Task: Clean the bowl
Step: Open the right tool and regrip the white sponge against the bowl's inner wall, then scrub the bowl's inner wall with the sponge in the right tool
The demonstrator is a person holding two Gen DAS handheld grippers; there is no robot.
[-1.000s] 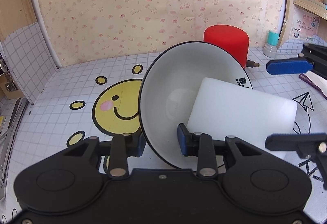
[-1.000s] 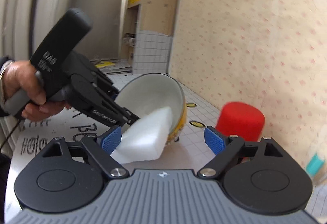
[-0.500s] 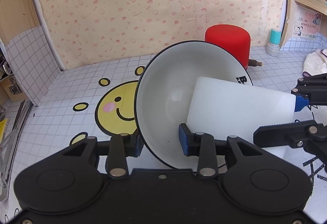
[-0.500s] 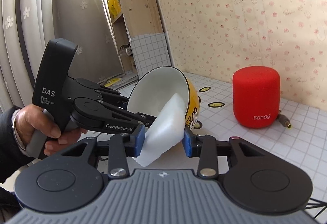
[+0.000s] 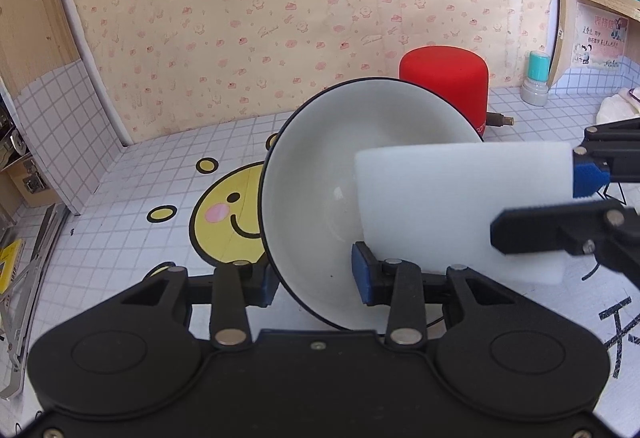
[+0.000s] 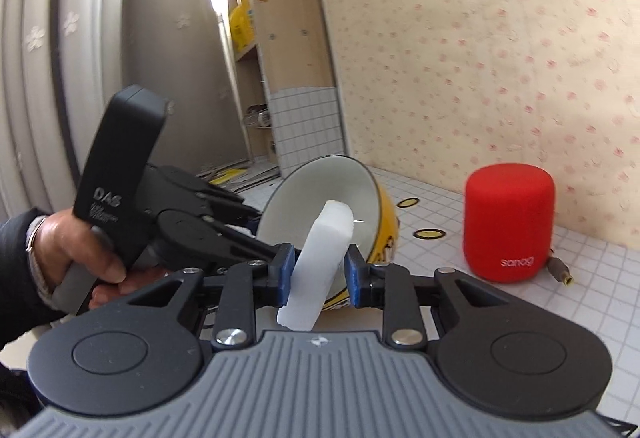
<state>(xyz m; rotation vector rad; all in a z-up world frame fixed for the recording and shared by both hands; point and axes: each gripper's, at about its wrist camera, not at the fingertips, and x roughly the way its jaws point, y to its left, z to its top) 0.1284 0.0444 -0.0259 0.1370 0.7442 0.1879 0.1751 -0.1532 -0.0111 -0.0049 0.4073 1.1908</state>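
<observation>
Pinching the tilted, slippery, breakable bowl [image 5: 320, 174] by its rim, the left gripper [image 5: 312, 280] is steadying it while the right gripper [image 6: 318, 272] is closing on the soft sponge [image 6: 320, 262]

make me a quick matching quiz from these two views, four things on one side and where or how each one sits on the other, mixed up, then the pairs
Things
1. bowl
2. white sponge block
3. red speaker
4. teal-capped bottle

Places or states
A. standing by the wooden shelf post, at the far right of the table
B. tilted on its side, rim between the left tongs
C. upright on the table, cable plugged in low at its side
D. pinched between the closing right tongs, its far end in the bowl's mouth

Pairs: 1-B, 2-D, 3-C, 4-A
</observation>
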